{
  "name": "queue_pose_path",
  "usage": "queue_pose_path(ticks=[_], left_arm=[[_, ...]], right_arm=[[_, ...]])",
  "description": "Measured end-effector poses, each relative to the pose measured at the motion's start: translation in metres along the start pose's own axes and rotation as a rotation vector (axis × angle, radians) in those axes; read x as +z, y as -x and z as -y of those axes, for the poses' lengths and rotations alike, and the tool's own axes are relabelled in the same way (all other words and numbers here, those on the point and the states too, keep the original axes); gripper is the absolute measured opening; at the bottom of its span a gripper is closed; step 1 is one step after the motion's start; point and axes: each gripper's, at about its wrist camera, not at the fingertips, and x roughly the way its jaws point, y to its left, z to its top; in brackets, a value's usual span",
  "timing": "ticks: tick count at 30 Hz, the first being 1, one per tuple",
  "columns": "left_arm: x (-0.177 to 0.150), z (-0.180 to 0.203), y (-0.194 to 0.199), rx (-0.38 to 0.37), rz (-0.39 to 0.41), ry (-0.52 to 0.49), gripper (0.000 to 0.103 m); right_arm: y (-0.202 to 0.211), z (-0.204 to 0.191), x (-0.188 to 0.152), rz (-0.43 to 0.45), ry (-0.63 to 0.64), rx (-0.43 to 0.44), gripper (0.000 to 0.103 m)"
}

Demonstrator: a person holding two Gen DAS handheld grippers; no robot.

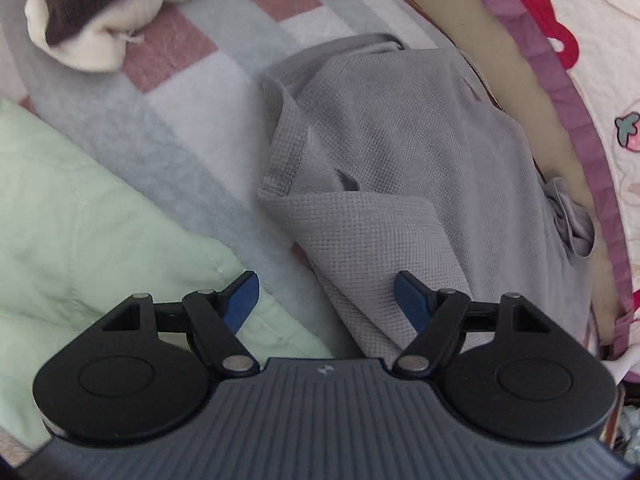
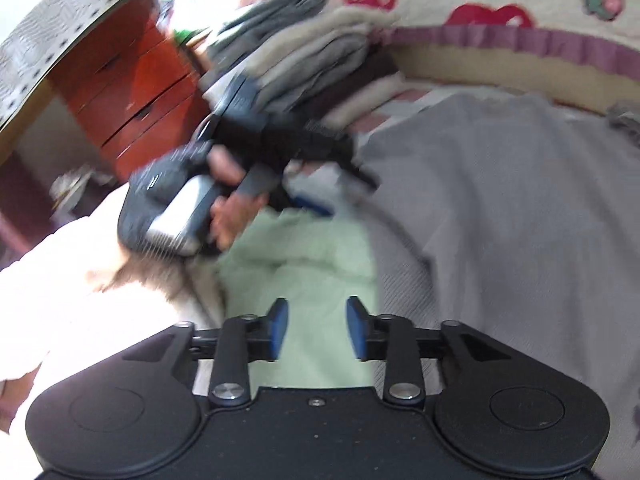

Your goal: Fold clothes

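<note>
Grey shirt (image 1: 400, 152) lies on the checked blanket (image 1: 168, 92), partly folded as far as I can judge: one flap is turned over its near corner, collar end away from me, a bunched bit at its right edge by the tan strip (image 1: 492, 60). Not flat, not squared. A green garment (image 1: 80, 216) sits just beside it on the left, touching or nearly so. Beyond, a cream-and-brown piece (image 1: 84, 20); right wrist view shows a stack of folded clothes (image 2: 304, 60) further back, w/ red drawers (image 2: 140, 96) behind.

Left gripper (image 1: 326, 300) hangs over the shirt's near corner, jaws wide apart, nothing in them. Right gripper (image 2: 316, 328) is over the green garment, jaws apart w/ a narrower gap, also empty. That view is motion-blurred, so details there are soft. The hand (image 2: 228, 184) on the left tool shows in it.

Step, my read: mid-fold on the shirt. Next grab needs a clean pinch on one edge only, not both layers, then lift w/o dragging the green one along.
</note>
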Motion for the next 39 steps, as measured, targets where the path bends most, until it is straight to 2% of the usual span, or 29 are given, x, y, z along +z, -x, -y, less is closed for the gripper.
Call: queue_pose_path(ticks=[2,3,4,5,7,9,11,12,13,14,15,17,19,20,21,22,24,27,31,32,33,36,38,39], left_arm=[[0.004,0.001,0.000,-0.041,0.042,-0.004,0.072],[0.005,0.003,0.000,-0.055,0.061,-0.030,0.061],[0.007,0.006,0.001,-0.062,0.079,-0.063,0.023],[0.008,0.011,0.004,-0.055,0.095,-0.109,0.001],[0.005,0.018,0.020,-0.051,0.158,-0.176,0.001],[-0.002,0.021,0.049,-0.049,0.232,-0.232,0.000],[-0.009,0.019,0.083,-0.002,0.309,-0.270,0.000],[-0.014,0.015,0.099,0.031,0.339,-0.275,0.000],[-0.018,0.009,0.114,0.062,0.362,-0.280,0.001],[-0.020,0.003,0.124,0.089,0.362,-0.298,0.001],[-0.021,-0.003,0.131,0.114,0.345,-0.334,0.002],[-0.018,-0.018,0.138,0.178,0.283,-0.361,0.004],[-0.010,-0.034,0.144,0.209,0.222,-0.309,0.005],[-0.008,-0.040,0.148,0.210,0.202,-0.288,0.009],[-0.009,-0.041,0.154,0.186,0.200,-0.286,0.019],[-0.011,-0.039,0.158,0.170,0.199,-0.297,0.034],[-0.016,-0.025,0.153,0.139,0.176,-0.332,0.053],[-0.029,0.002,0.123,0.120,0.080,-0.399,0.056],[-0.047,0.028,0.078,0.172,-0.026,-0.498,0.069],[-0.049,0.030,0.068,0.175,-0.048,-0.508,0.069],[-0.051,0.031,0.058,0.177,-0.066,-0.512,0.068],[-0.052,0.026,0.056,0.167,-0.039,-0.490,0.004],[-0.060,0.030,0.089,0.142,0.102,-0.529,0.004],[-0.066,0.032,0.108,0.148,0.180,-0.551,0.003]], right_arm=[[-0.008,0.003,0.001,-0.002,-0.025,0.006,0.052],[-0.013,0.005,0.002,-0.003,-0.037,0.009,0.058],[-0.017,0.006,0.003,-0.004,-0.050,0.012,0.060],[-0.021,0.008,0.003,-0.006,-0.062,0.015,0.060],[-0.029,0.011,0.004,-0.008,-0.087,0.021,0.066],[-0.038,0.014,0.006,-0.010,-0.112,0.027,0.066],[-0.046,0.017,0.007,-0.012,-0.137,0.033,0.066],[-0.050,0.018,0.008,-0.013,-0.150,0.036,0.062],[-0.054,0.020,0.008,-0.015,-0.162,0.039,0.038],[-0.058,0.022,0.009,-0.016,-0.175,0.042,0.023],[-0.062,0.020,0.008,-0.020,-0.180,0.054,0.006],[-0.068,-0.004,-0.003,-0.052,-0.138,0.134,0.006],[-0.075,-0.026,-0.015,-0.083,-0.096,0.198,0.007],[-0.082,-0.032,-0.019,-0.095,-0.080,0.171,0.007],[-0.089,-0.038,-0.024,-0.107,-0.064,0.143,0.007],[-0.095,-0.044,-0.028,-0.120,-0.047,0.115,0.007],[-0.103,-0.049,-0.035,-0.124,-0.046,0.090,0.007],[-0.098,-0.050,-0.034,-0.101,-0.047,0.092,0.007],[-0.084,-0.051,-0.031,-0.064,-0.035,0.099,0.007],[-0.081,-0.052,-0.031,-0.055,-0.031,0.100,0.007],[-0.078,-0.051,-0.031,-0.049,-0.025,0.101,0.007],[-0.075,-0.051,-0.031,-0.039,-0.020,0.094,0.007],[-0.071,-0.051,-0.031,-0.036,-0.009,0.074,0.007],[-0.067,-0.048,-0.031,-0.044,0.004,0.049,0.012]])
